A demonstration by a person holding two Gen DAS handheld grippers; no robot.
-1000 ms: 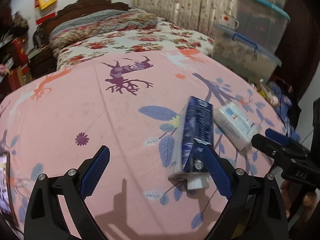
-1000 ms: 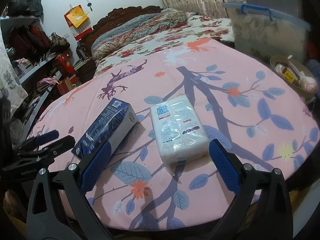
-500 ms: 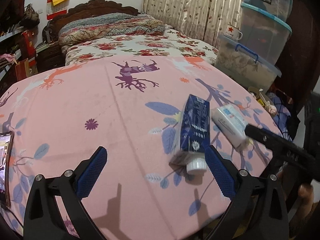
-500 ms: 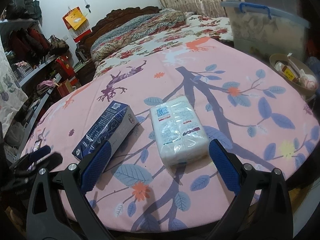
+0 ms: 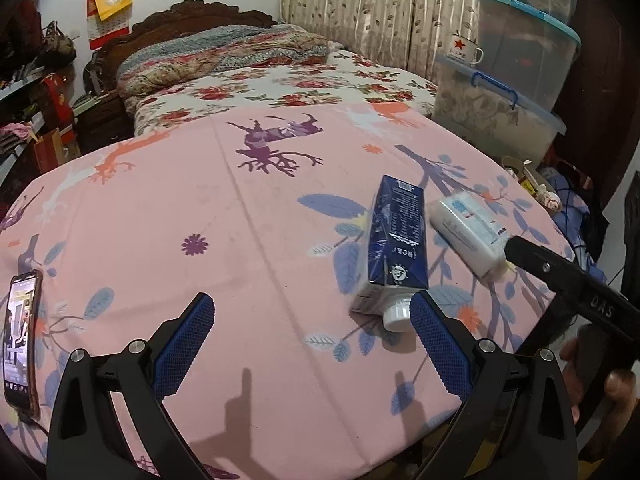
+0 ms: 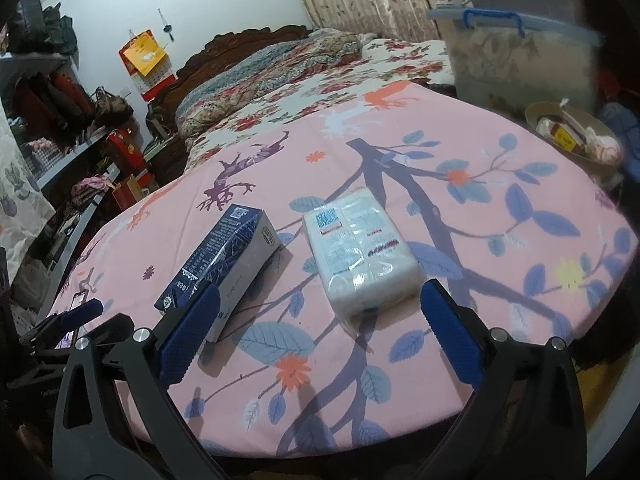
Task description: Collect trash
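Nearest in the right wrist view, the right gripper [image 6: 318, 328] is seen with its fingers spread wide and nothing between them, held low over the near edge of the pink tablecloth [image 6: 500, 184]. Just beyond the fingertips lies the pack of tissues [image 6: 356, 250], flat on the cloth and lined up roughly with the gap between the fingers. Beside it, to the left and slightly apart from it, the dark blue carton [image 6: 222, 262] lies on its side.

In the left wrist view, the left gripper [image 5: 310, 336] is likewise released and empty, set at the table's near edge. The carton [image 5: 394, 240] is found just ahead of its right finger, white cap toward the camera, and is not between the fingers. A phone [image 5: 20, 340] rests at the far left edge of the cloth.

The step in hand is judged to be the approach: both items are uncollected and nothing is grasped. For the next move, the right gripper would need to be advanced until the tissue pack sits between the pads, then closed across its width; the left would need to be shifted rightward to straddle the carton.

Farther off, a round basket [image 6: 568, 138] holding scraps is seen past the table's right side; whether it serves as the bin cannot be told. A bed [image 5: 280, 80] and stacked storage bins [image 5: 500, 108] stand behind.
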